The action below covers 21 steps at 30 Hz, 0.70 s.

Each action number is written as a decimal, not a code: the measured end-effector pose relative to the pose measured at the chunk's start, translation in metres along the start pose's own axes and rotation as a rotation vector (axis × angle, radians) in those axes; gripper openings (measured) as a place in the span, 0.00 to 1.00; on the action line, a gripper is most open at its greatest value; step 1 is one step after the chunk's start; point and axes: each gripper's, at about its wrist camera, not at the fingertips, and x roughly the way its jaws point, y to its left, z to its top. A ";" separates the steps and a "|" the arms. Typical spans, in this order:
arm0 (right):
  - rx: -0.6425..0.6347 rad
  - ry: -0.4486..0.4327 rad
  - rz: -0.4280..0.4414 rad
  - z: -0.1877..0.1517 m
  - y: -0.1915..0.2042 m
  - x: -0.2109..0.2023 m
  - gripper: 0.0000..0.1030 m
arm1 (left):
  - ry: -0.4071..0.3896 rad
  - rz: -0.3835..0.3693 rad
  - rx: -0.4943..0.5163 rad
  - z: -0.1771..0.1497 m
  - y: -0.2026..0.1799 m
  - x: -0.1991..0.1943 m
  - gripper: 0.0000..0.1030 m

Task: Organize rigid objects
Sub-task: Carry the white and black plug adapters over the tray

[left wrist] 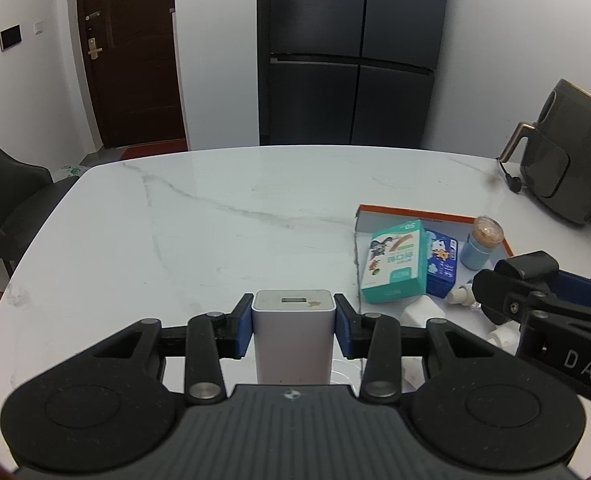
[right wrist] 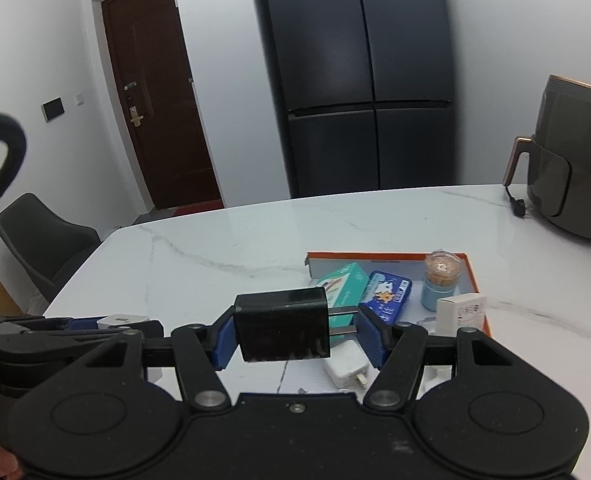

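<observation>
My left gripper (left wrist: 293,326) is shut on a white power bank (left wrist: 292,340) with a small display on top, held above the marble table (left wrist: 215,232). My right gripper (right wrist: 293,330) is shut on a black plug adapter (right wrist: 281,328), its two prongs pointing right. An orange-rimmed tray (right wrist: 471,276) holds a green box (left wrist: 395,266), a blue box (left wrist: 441,264), a toothpick jar (right wrist: 441,280) and a small white box (right wrist: 459,314). A white charger (right wrist: 347,368) lies on the table below my right gripper. The right gripper shows at the right of the left wrist view (left wrist: 511,284).
A dark air fryer (right wrist: 571,172) stands at the table's far right with its cord end (right wrist: 517,206) on the marble. A dark chair (left wrist: 3,196) is at the left edge. A black fridge (left wrist: 351,52) and a brown door (left wrist: 131,52) are behind.
</observation>
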 end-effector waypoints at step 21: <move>0.035 -0.019 -0.058 -0.007 -0.033 -0.024 0.72 | 0.008 -0.055 0.034 -0.006 -0.033 -0.005 0.40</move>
